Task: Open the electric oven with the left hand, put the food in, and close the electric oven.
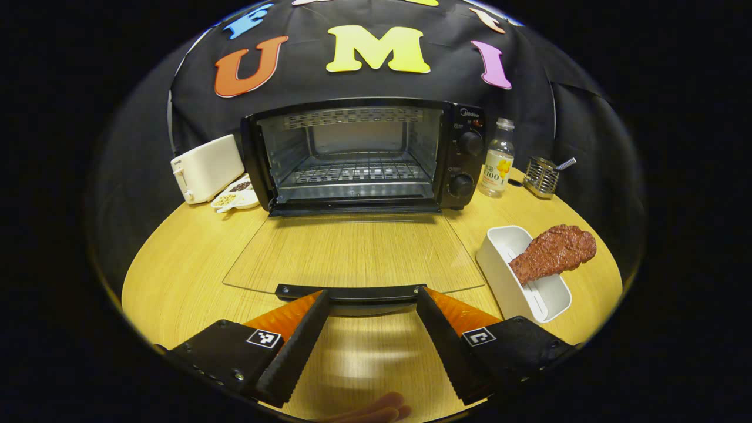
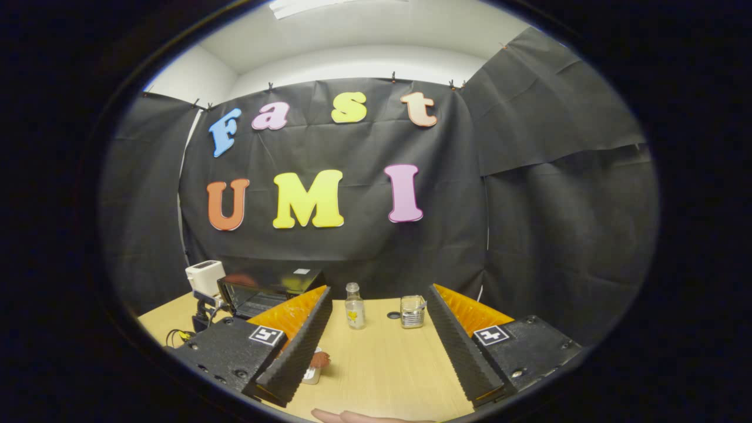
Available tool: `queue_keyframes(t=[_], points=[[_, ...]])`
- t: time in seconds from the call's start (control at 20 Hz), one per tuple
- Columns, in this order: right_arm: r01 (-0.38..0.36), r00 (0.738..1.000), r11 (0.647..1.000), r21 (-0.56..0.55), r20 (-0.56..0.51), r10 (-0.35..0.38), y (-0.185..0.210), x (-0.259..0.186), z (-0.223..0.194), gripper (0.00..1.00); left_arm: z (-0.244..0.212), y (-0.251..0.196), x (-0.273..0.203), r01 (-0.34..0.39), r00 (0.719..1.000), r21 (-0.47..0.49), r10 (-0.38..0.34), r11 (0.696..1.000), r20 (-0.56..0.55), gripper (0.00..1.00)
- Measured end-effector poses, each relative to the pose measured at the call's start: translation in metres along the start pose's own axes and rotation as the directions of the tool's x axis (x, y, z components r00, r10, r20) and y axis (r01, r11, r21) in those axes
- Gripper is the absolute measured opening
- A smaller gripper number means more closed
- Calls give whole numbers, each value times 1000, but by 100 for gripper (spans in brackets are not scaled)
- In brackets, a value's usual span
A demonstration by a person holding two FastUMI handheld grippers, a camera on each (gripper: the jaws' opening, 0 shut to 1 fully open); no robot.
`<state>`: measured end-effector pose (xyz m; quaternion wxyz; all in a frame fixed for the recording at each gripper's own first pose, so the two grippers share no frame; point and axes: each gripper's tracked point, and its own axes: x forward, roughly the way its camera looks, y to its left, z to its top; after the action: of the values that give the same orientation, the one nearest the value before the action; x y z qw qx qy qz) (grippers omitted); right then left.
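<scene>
1 oven (image 1: pixel 364 155) open | 1 chicken leg (image 1: pixel 552 251) | 2 claws (image 1: pixel 370 299) (image 2: pixel 379 311) released

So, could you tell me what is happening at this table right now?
A person works two handheld grippers. The oven door is already down flat, its handle between the open left gripper fingers. The food sits in its white tray. The right gripper hovers open, holding nothing.

Bright overhead light – glare patch on table (image 1: pixel 358 358), heavy fisheye bending at edges; ceiling (image 2: pixel 364 29) blown out – pics sharp.
</scene>
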<state>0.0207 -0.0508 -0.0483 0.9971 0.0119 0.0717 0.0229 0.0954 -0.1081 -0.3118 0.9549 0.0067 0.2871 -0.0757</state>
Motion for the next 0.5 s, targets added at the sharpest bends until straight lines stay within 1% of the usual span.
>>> queue_keyframes(t=[0.1, 0.2, 0.35, 0.5], points=[[-2, 1000, 1000, -11, -26, 1, 1, 7, -9, 99, 16, 5, -10, -29, 998, 24, 28, 999, 63, 96], [-25, 998, 999, -29, -65, 23, 9, 14, -22, 100, 33, 5, -25, -30, 993, 39, 26, 999, 116, 96], [-68, 991, 997, -45, -121, 62, 19, 30, -38, 100, 61, 5, -53, -28, 981, 33, 21, 999, 195, 95], [-114, 975, 993, -8, -193, 111, 32, 43, -55, 100, 91, 9, -83, -30, 963, 31, 20, 999, 268, 95]])
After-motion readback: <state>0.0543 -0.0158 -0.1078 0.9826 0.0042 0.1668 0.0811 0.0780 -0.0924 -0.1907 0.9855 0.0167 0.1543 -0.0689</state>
